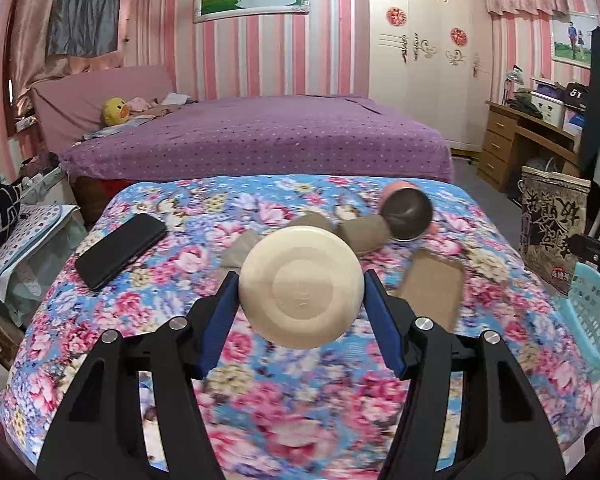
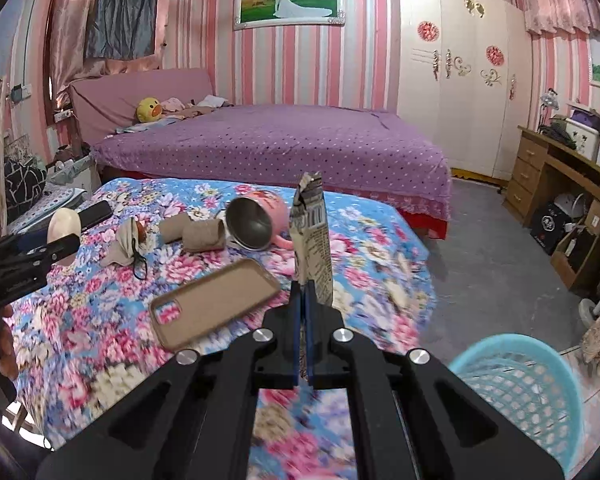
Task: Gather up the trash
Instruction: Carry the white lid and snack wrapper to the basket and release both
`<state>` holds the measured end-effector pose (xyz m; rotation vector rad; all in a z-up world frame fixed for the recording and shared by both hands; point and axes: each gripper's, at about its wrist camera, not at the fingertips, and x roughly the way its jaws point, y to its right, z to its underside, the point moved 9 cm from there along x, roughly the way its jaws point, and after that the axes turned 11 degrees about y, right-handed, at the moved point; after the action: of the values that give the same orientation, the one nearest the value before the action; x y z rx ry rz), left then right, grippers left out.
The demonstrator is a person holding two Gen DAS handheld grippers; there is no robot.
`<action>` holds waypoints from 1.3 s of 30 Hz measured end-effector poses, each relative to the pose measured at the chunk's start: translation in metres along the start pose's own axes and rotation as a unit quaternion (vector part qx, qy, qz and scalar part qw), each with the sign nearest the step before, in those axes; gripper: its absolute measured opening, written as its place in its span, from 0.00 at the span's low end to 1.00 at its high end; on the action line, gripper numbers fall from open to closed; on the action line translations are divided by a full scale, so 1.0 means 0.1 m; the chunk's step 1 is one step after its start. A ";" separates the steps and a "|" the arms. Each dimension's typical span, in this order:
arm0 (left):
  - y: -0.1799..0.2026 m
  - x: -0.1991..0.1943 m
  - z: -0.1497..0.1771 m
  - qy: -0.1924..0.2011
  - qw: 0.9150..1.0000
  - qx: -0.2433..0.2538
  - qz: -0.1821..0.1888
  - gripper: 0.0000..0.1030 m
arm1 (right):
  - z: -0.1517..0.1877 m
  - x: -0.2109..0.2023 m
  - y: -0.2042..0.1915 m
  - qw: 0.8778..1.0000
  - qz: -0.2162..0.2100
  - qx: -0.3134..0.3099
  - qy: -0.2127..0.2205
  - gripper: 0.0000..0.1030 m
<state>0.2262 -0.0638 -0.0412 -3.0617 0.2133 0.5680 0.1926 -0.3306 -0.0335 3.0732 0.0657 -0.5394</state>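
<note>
My left gripper (image 1: 302, 292) is shut on a round cream soap bar (image 1: 300, 286), held above the floral-cloth table (image 1: 100, 320). It also shows at the left of the right wrist view (image 2: 64, 222). My right gripper (image 2: 304, 286) is shut on a flattened drink carton (image 2: 311, 236), held upright over the table's right side. A turquoise mesh basket (image 2: 528, 396) stands on the floor to the lower right, also at the right edge of the left wrist view (image 1: 594, 320). On the table lie cardboard tubes (image 2: 198, 234) and a crumpled beige bag (image 2: 128, 246).
A black phone (image 1: 122, 250), a tan phone case (image 2: 216, 302) and a tipped pink mug (image 2: 256, 224) lie on the table. A purple bed (image 2: 280, 144) stands behind it. A wooden desk (image 2: 548, 176) and boxes line the right wall, across grey floor.
</note>
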 end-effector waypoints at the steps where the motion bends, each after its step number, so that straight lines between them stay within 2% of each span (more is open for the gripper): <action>1: 0.06 -0.01 -0.01 -0.002 1.000 -0.006 0.005 0.59 | 0.01 -0.07 0.07 1.000 0.005 0.001 0.000 0.02; 4: 0.26 -0.04 0.00 -0.007 0.999 -0.026 0.029 0.59 | 0.07 -0.25 0.31 1.000 0.020 0.011 0.001 0.02; 9: 0.63 -0.09 0.04 -0.011 0.999 -0.026 0.046 0.59 | 0.18 -0.58 0.74 0.998 0.049 0.035 0.005 0.02; 14: 1.09 -0.13 0.05 -0.003 0.998 0.005 0.058 0.59 | 0.31 -0.86 1.24 0.995 0.086 0.053 0.003 0.02; 21: 1.80 -0.15 0.03 -0.004 0.995 0.026 0.099 0.59 | 0.57 -1.06 1.85 0.989 0.125 0.080 -0.008 0.02; 26: 2.43 -0.18 0.11 -0.008 0.989 0.043 0.142 0.59 | 0.80 -1.10 2.17 0.985 0.142 0.091 -0.027 0.02; 28: 2.73 -0.18 0.16 -0.008 0.985 0.063 0.158 0.59 | 0.87 -1.11 2.24 0.984 0.150 0.086 -0.035 0.02; 39: 3.80 -0.11 0.47 -0.026 0.970 0.102 0.220 0.59 | 1.15 -1.22 2.65 0.979 0.156 0.125 -0.035 0.02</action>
<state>0.1472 -0.4364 -0.0798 -2.7974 0.9025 0.5922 0.0513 -0.6030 -0.0964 3.2006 -0.5152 -0.6806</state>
